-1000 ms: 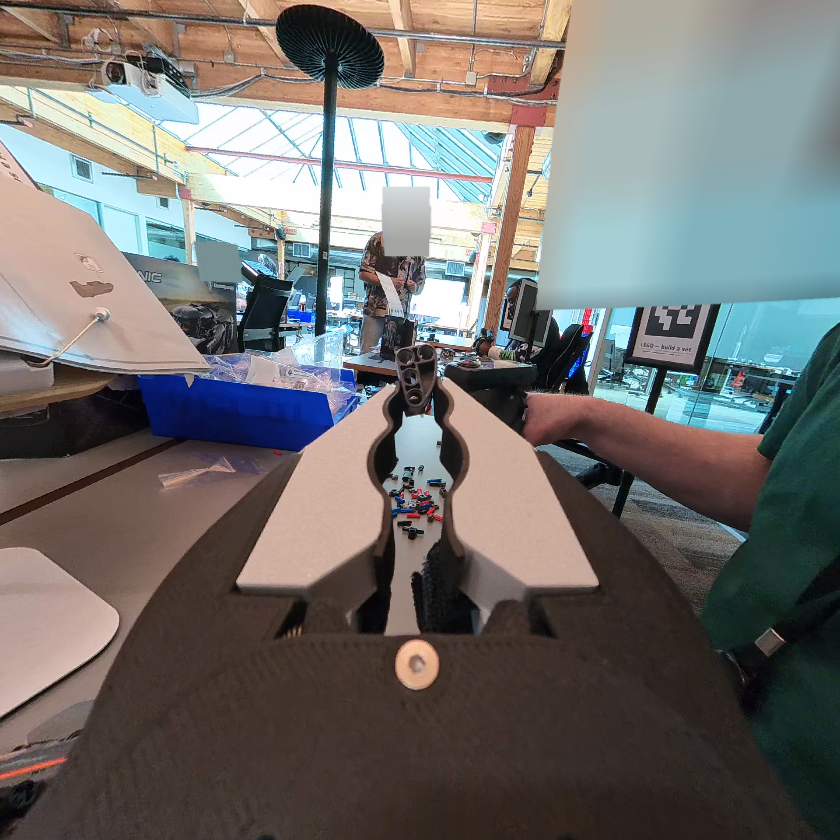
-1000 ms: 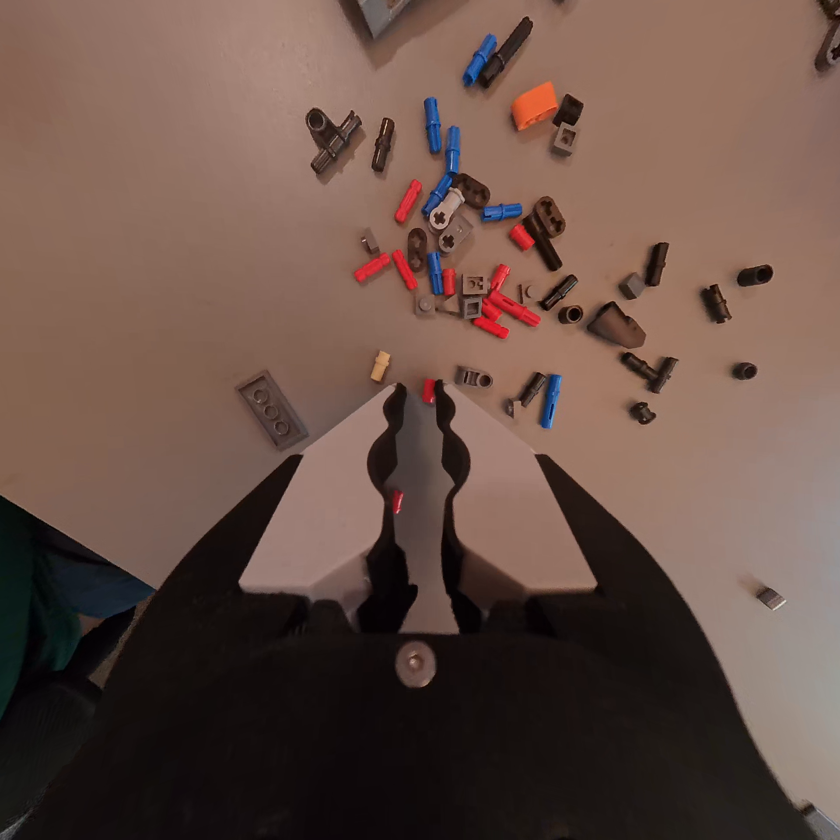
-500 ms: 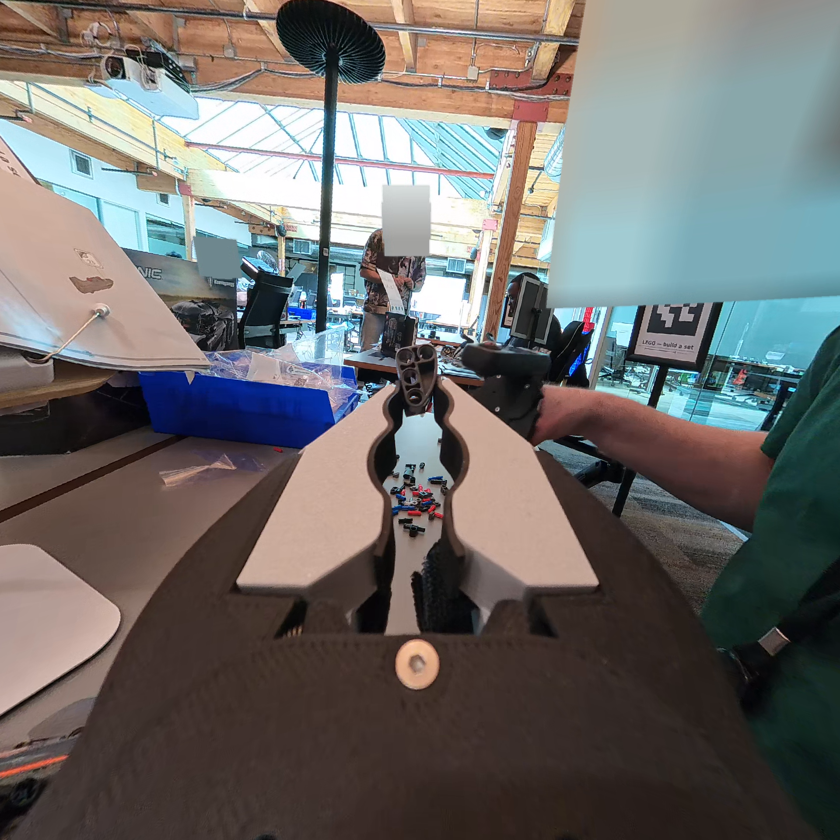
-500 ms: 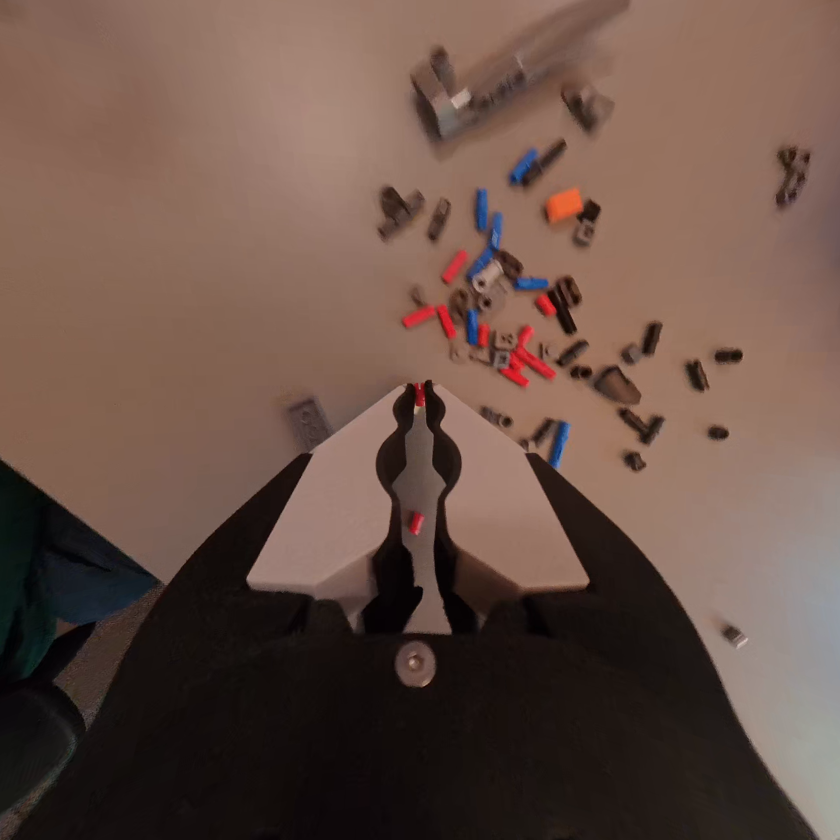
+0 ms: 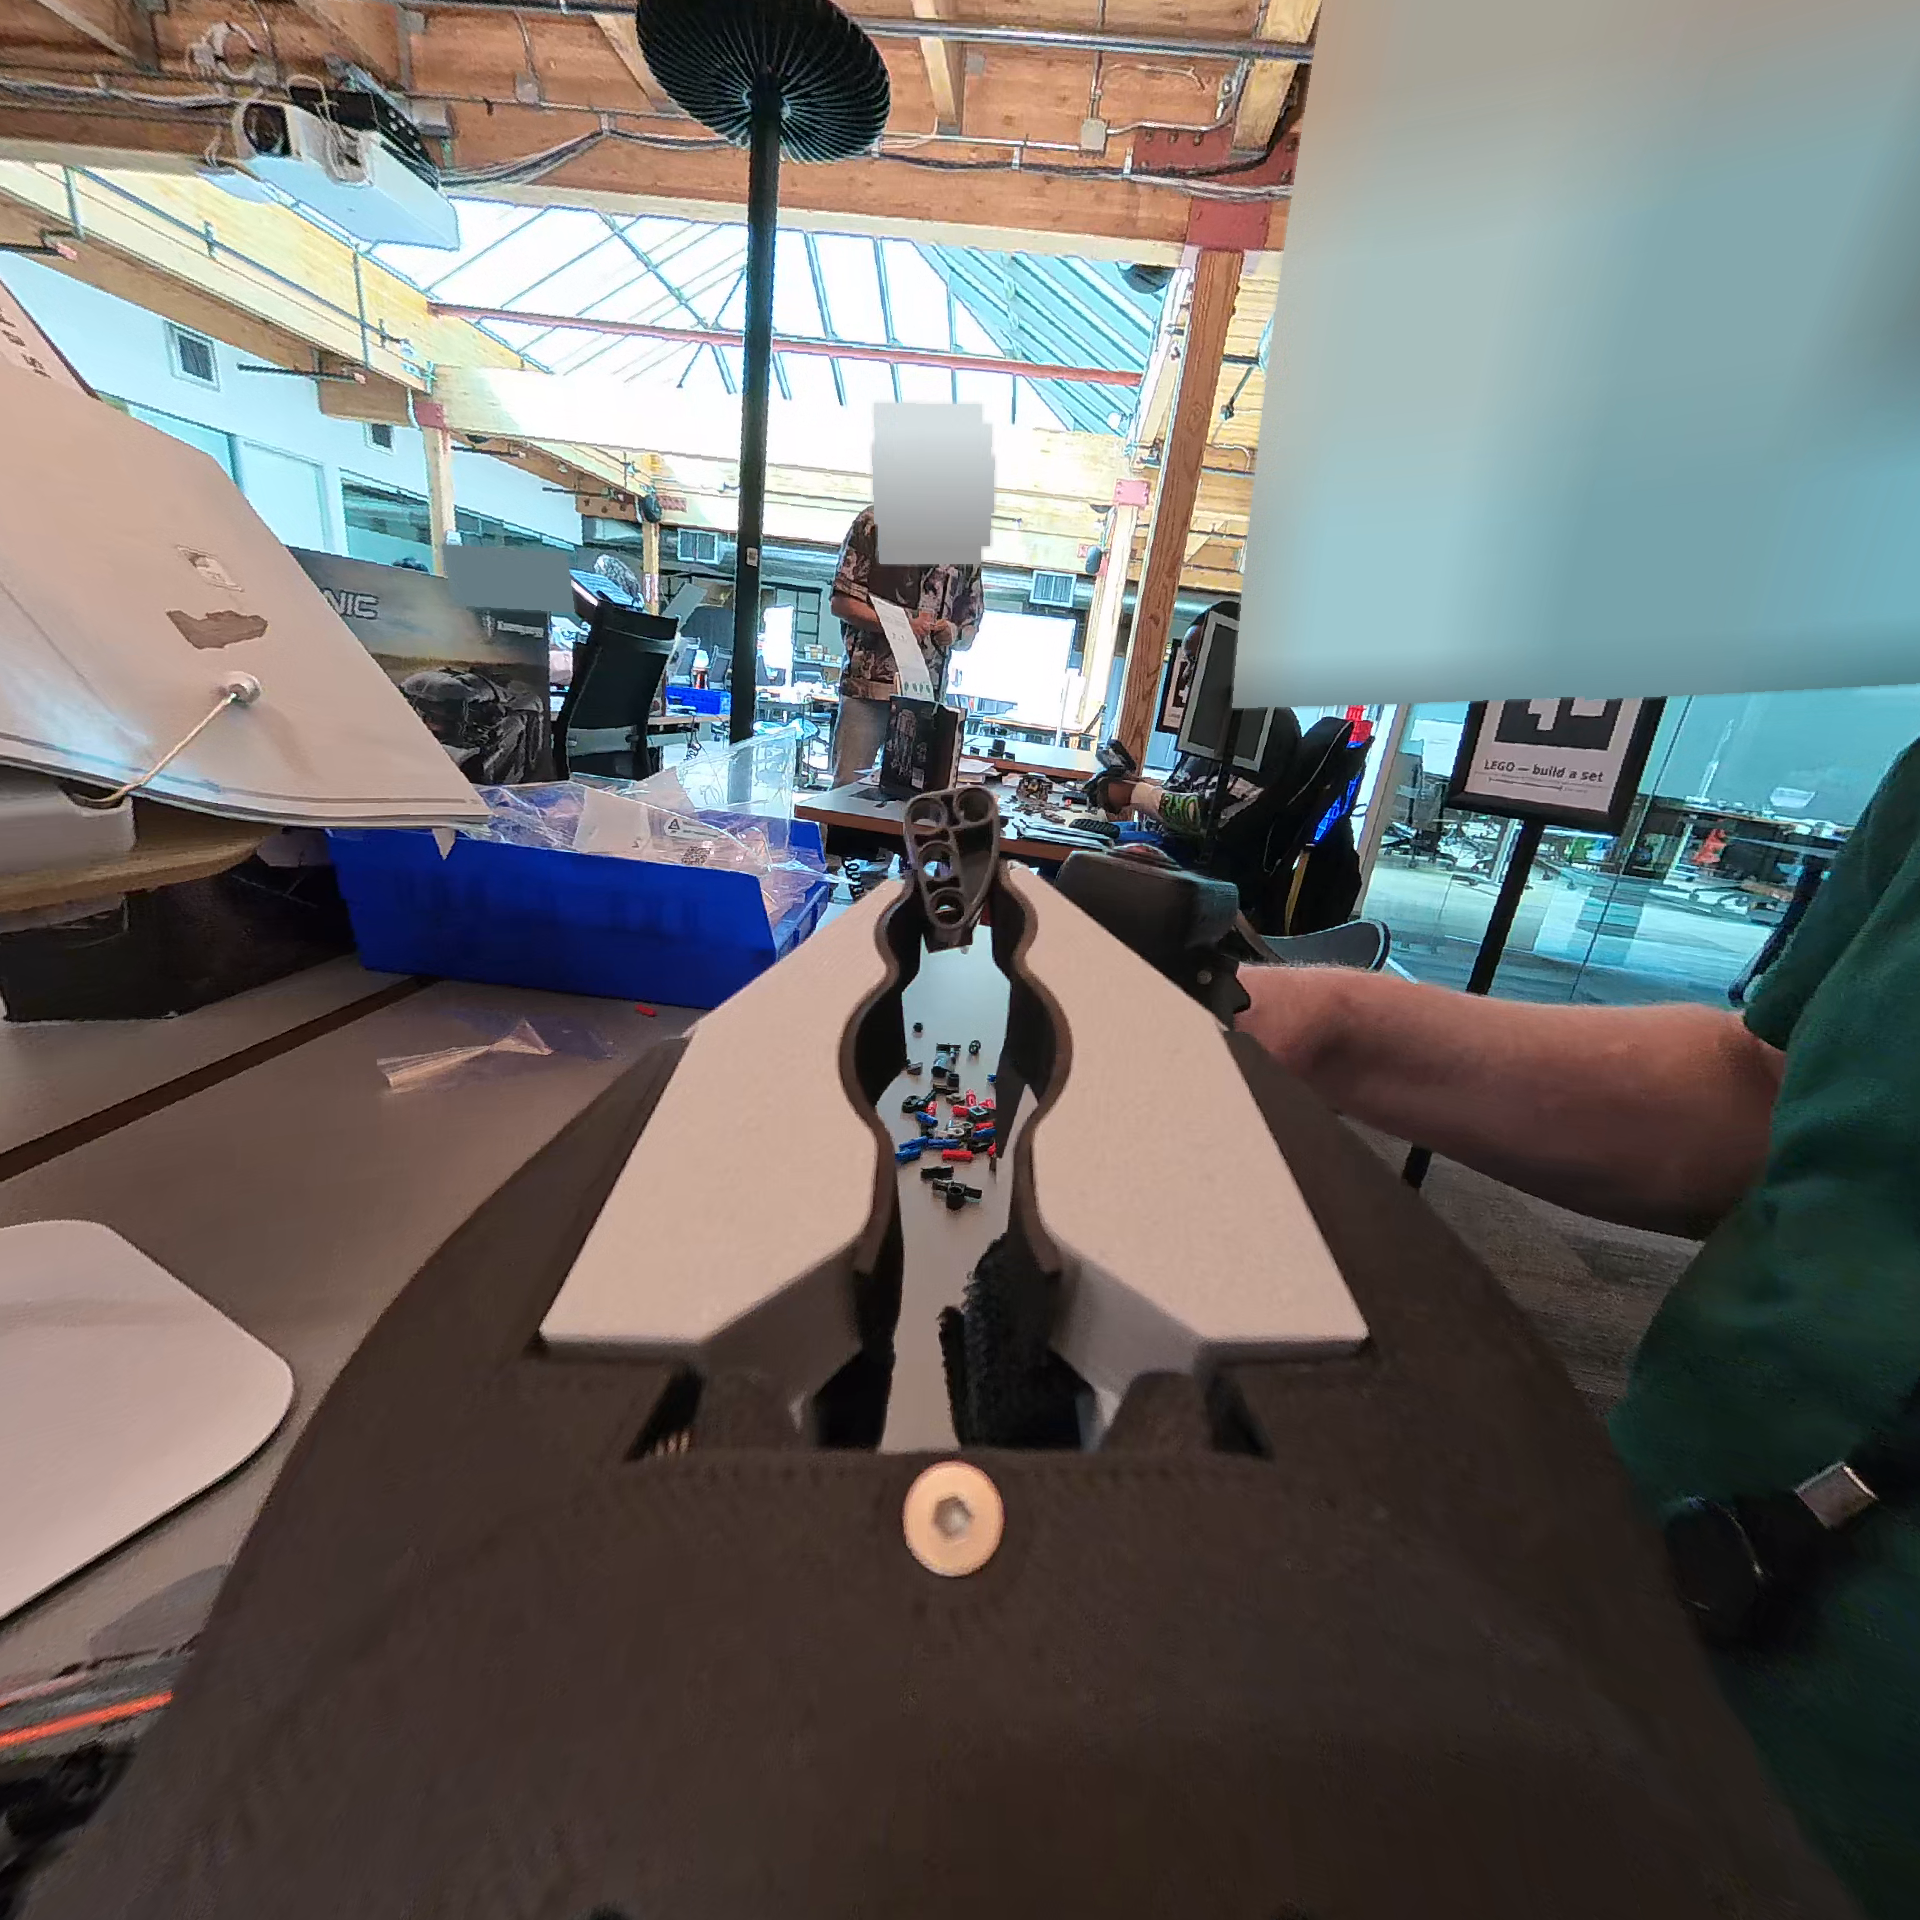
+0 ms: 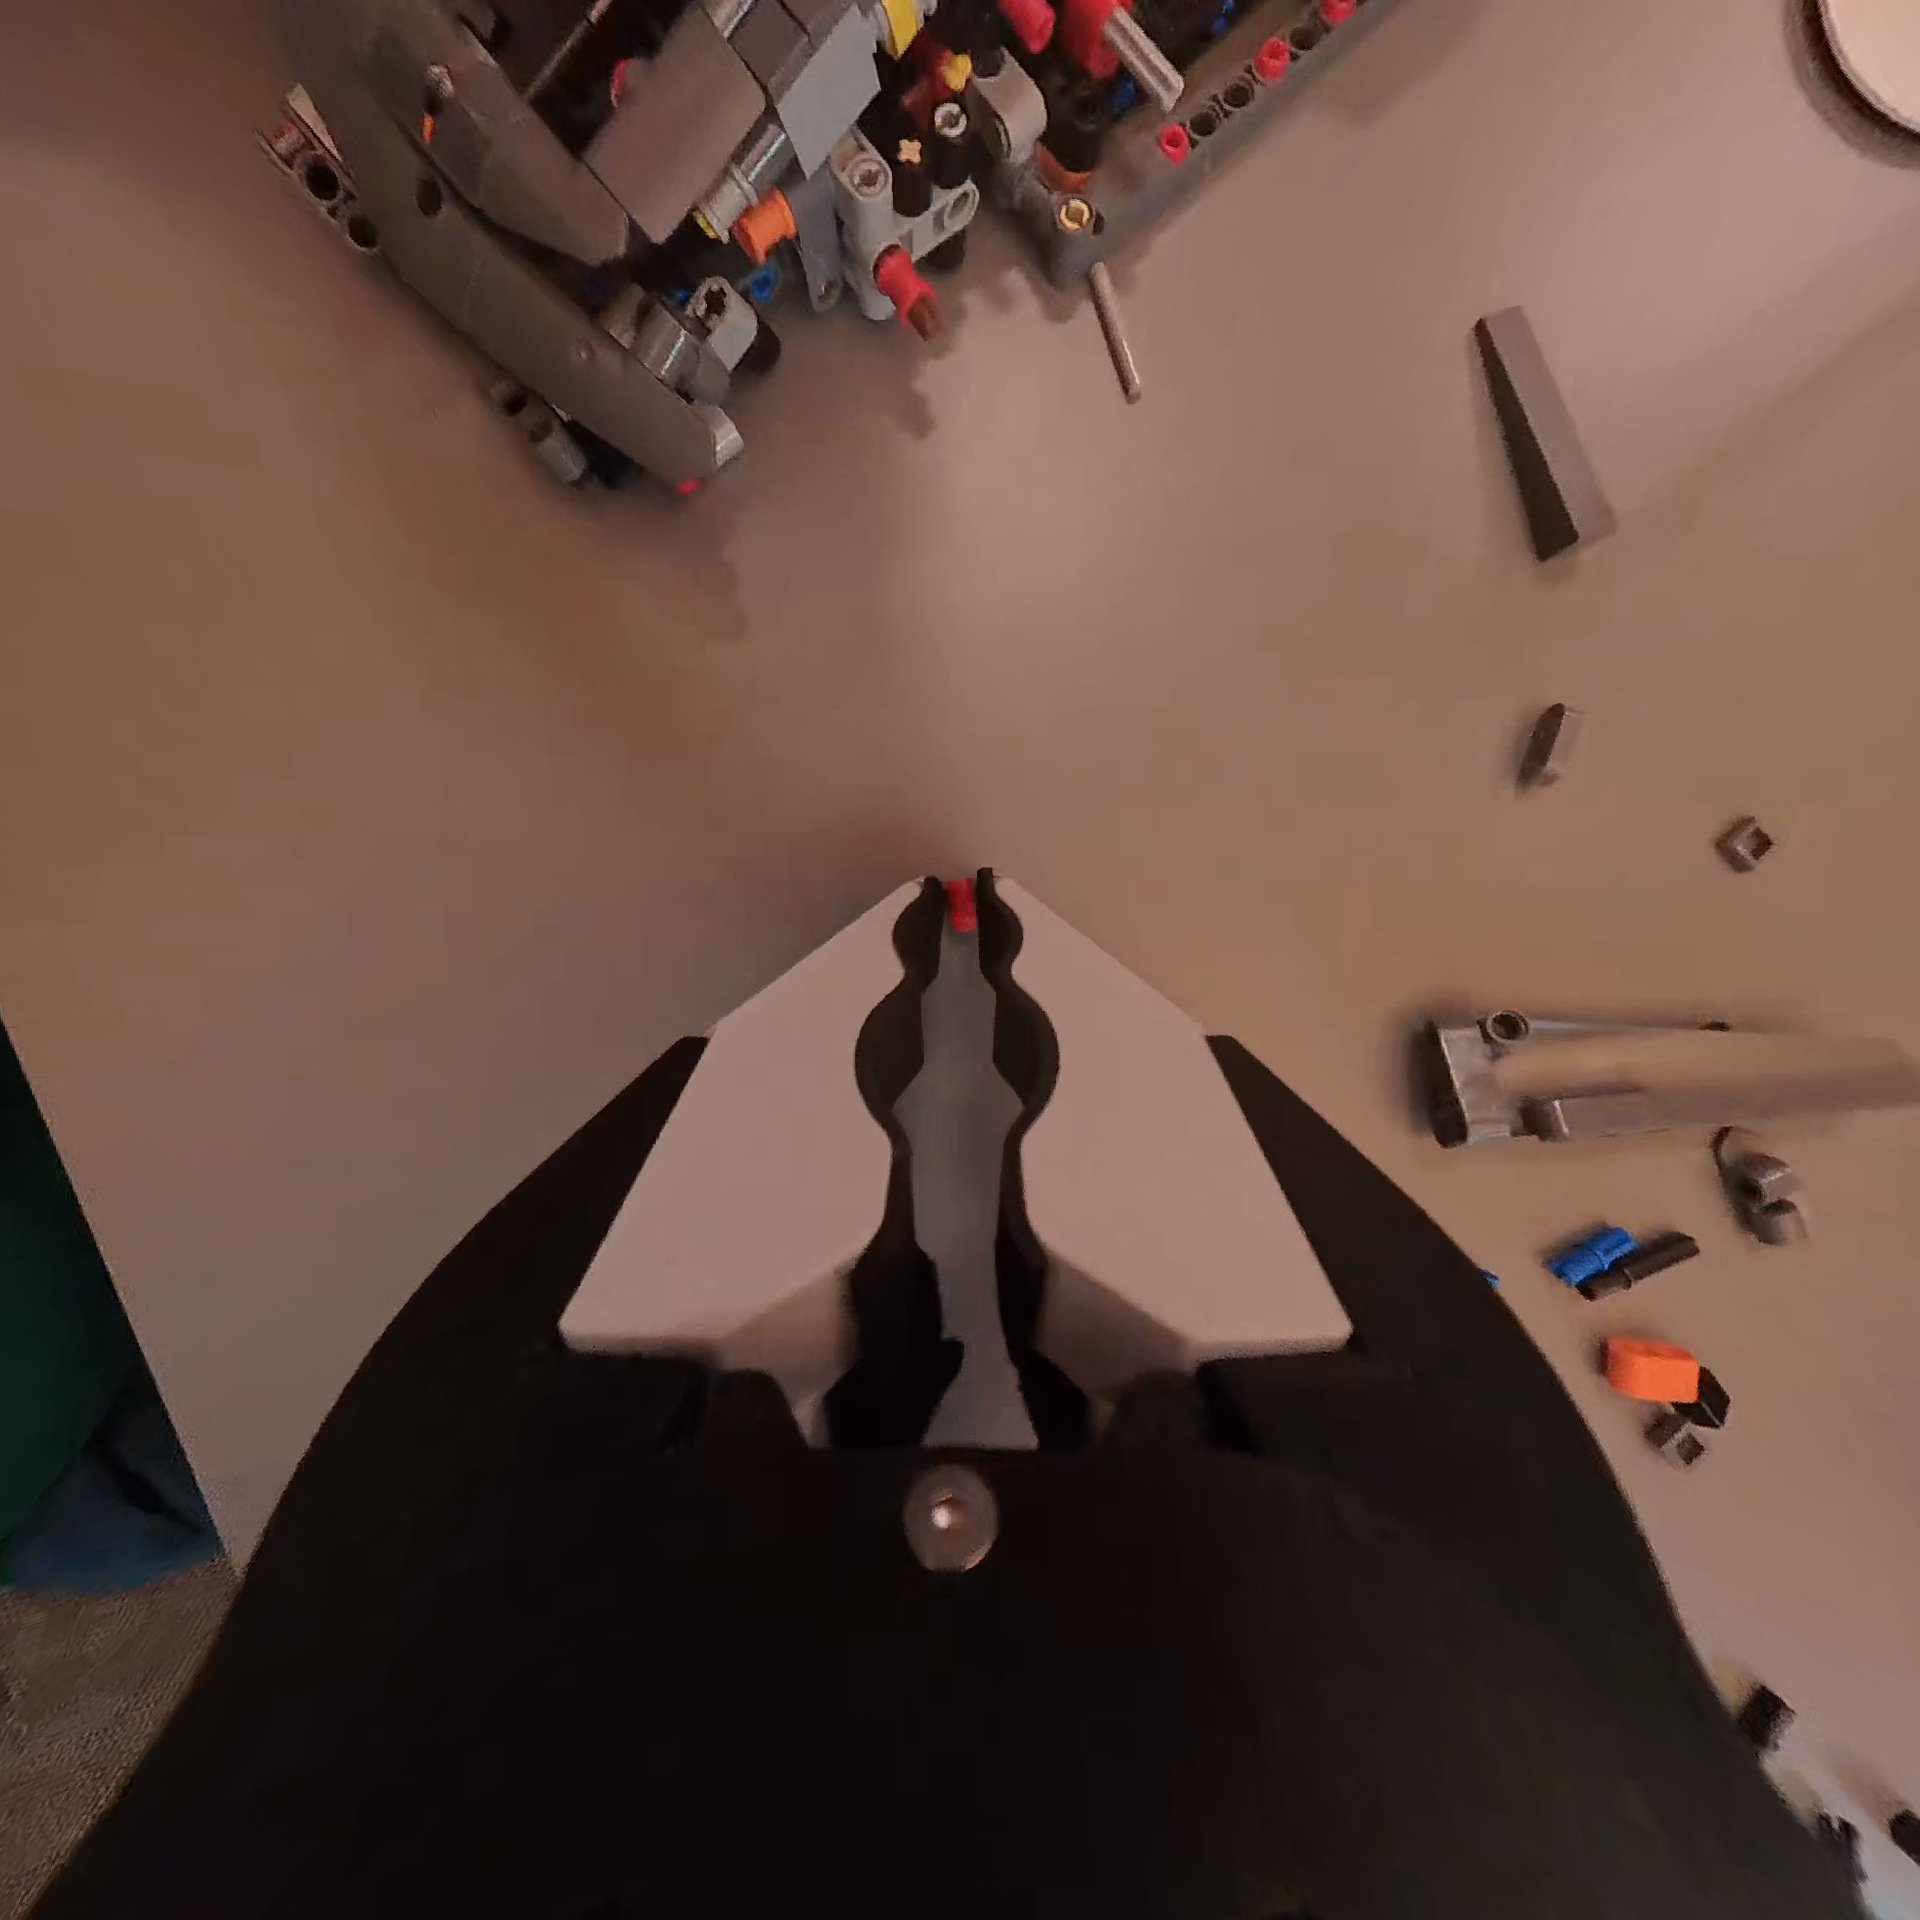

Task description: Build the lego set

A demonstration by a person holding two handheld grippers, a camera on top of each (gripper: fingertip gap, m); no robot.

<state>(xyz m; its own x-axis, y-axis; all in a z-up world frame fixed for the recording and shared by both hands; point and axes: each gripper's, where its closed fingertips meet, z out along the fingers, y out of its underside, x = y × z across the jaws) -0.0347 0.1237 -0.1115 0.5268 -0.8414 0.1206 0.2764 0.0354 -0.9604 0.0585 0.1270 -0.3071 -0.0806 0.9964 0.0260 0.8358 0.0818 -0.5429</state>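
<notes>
We've got the left gripper (image 5: 951, 894) clamped on a black triangular liftarm (image 5: 948, 864), upright at the jaws' tips. The right gripper (image 6: 961, 902) pinches a red pin (image 6: 961, 904); let's line it squarely with a hole, then push gently.

Small red pin (image 6: 962, 902) pinched at fingertip level above bare table. Dark perforated connector (image 5: 948, 868) held upright, wide end up. Grey half-built model (image 6: 644, 218) lying far off; loose pieces (image 5: 951, 1122) scattered on table.
</notes>
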